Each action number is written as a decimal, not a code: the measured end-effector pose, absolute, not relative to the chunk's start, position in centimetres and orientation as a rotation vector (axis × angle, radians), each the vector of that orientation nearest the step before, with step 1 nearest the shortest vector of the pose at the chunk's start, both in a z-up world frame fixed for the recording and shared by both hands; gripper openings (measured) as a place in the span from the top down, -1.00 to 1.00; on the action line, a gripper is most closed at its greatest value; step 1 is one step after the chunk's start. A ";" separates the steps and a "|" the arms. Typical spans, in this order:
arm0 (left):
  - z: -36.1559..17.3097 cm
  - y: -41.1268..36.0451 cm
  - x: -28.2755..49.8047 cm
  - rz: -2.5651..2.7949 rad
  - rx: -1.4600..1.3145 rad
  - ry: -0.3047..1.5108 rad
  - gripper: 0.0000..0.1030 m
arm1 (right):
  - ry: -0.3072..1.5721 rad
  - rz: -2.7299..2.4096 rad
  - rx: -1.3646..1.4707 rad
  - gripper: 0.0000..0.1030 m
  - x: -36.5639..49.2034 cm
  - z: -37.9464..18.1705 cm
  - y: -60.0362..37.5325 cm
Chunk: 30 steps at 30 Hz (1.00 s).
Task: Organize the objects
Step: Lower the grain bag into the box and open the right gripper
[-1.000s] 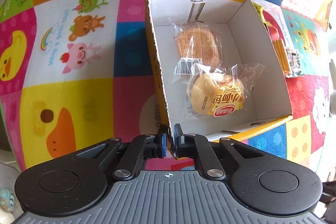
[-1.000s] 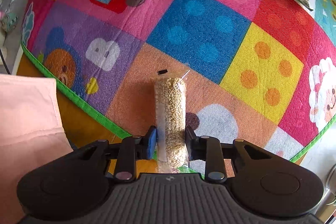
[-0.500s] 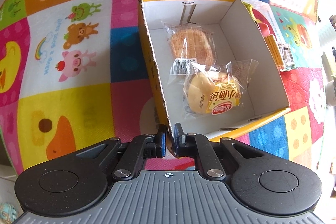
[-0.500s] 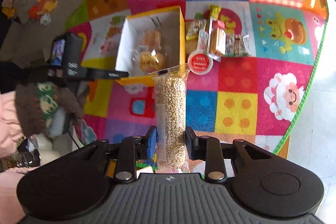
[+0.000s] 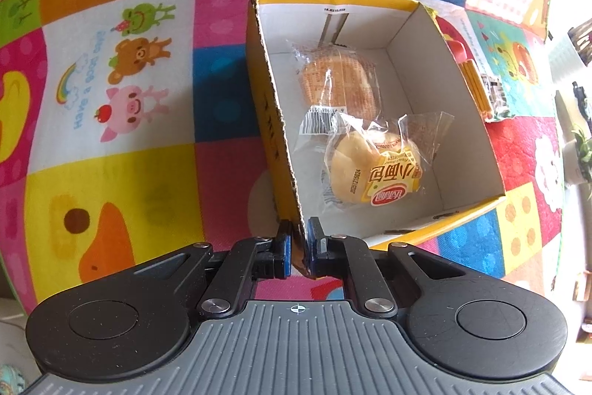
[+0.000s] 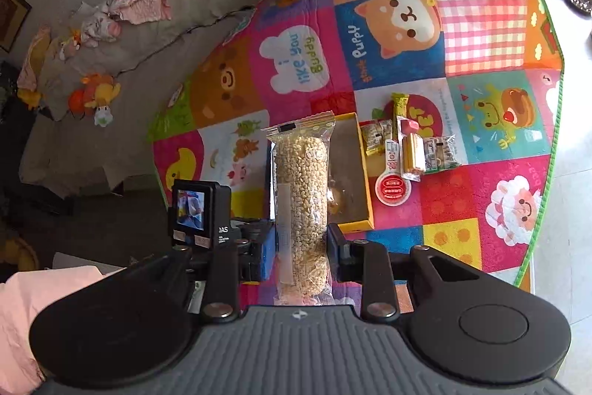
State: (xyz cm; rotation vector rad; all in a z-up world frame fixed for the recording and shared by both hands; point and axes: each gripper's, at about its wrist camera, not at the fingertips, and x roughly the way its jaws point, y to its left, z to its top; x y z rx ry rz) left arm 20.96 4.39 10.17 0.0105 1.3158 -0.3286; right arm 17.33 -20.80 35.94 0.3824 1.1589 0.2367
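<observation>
Right wrist view: the right gripper (image 6: 300,248) is clamped on a long clear bag of grains (image 6: 301,206), which stands upright between its fingers, top seal pointing away from the claw.
Left wrist view: the left gripper (image 5: 299,245) is pinched shut on the near corner wall of the yellow box (image 5: 273,132), one finger outside, one inside.
Box contents: ahead of the left claw lie two wrapped buns, a paler bun (image 5: 370,173) nearer and a browner bun (image 5: 338,82) beyond it.
Where the bag is: held in the air, well short of the box, which shows just behind it and to the right from the right claw's camera.
Loose snacks: a row of small packets (image 6: 410,147) sits on the play mat (image 6: 481,210), ahead and right of the right claw, just beside the box.
Doing the step well: I judge the bag should travel forward over the box's open top, be tipped flat, and be released low onto the free floor at the right side. The left claw should keep its hold so the box does not slide.
Change in half a second: the right claw has tilted up, so more of the room and mat is seen; the left claw's hold is unchanged.
</observation>
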 end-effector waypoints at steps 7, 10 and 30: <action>10.0 4.9 21.0 -0.333 -0.037 1.316 0.78 | 1.220 0.262 0.343 0.46 19.6 34.7 -17.0; 10.0 5.0 21.0 -0.334 -0.047 1.318 0.78 | 1.237 0.264 0.348 0.46 21.1 33.8 -15.6; 9.9 5.5 21.5 -0.324 -0.065 1.344 0.78 | 1.195 0.157 0.303 -0.02 28.1 30.3 -16.0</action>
